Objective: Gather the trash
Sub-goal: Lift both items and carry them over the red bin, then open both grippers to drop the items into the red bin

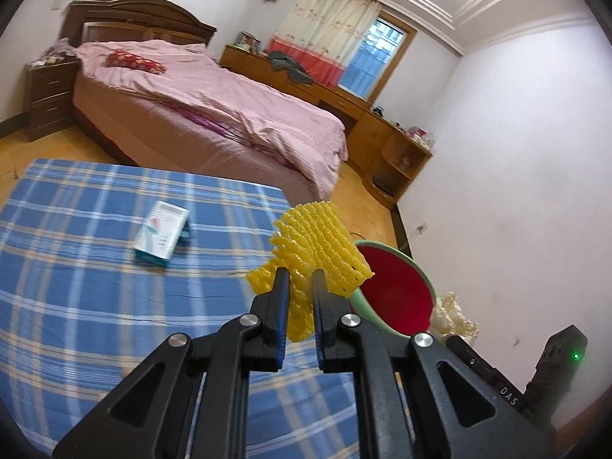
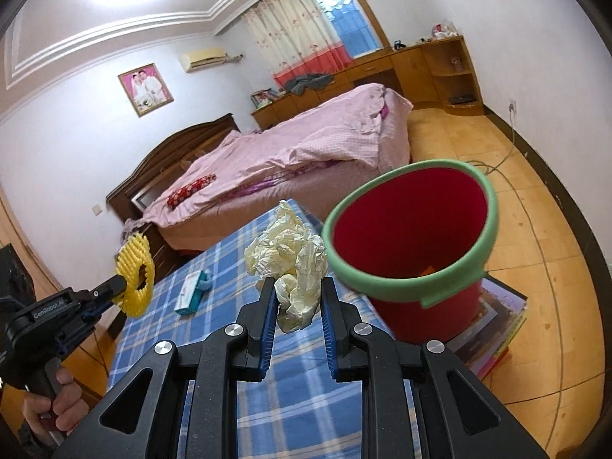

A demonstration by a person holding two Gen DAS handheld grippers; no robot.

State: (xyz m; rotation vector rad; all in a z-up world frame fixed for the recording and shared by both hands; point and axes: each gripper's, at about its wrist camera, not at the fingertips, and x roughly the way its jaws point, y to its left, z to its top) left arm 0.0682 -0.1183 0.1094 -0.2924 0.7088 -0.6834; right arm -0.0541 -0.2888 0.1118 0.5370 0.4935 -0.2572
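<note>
While my left claw (image 1: 297,273) pinches a yellow foam net (image 1: 319,243) tight between its jaws, my right claw (image 2: 297,281) is clamped on a crumpled wad of pale paper (image 2: 290,260), both held above the desk (image 1: 95,267) with its blue plaid cloth. Just beside the desk stands the red bucket (image 2: 413,229) with a green rim, its mouth tipped toward me. On the cloth lies a small white and teal box (image 1: 162,235) (its print too blurred to read). Along the left claw's side I can read "GenRobot.AI"; the other shows "DAS".
</note>
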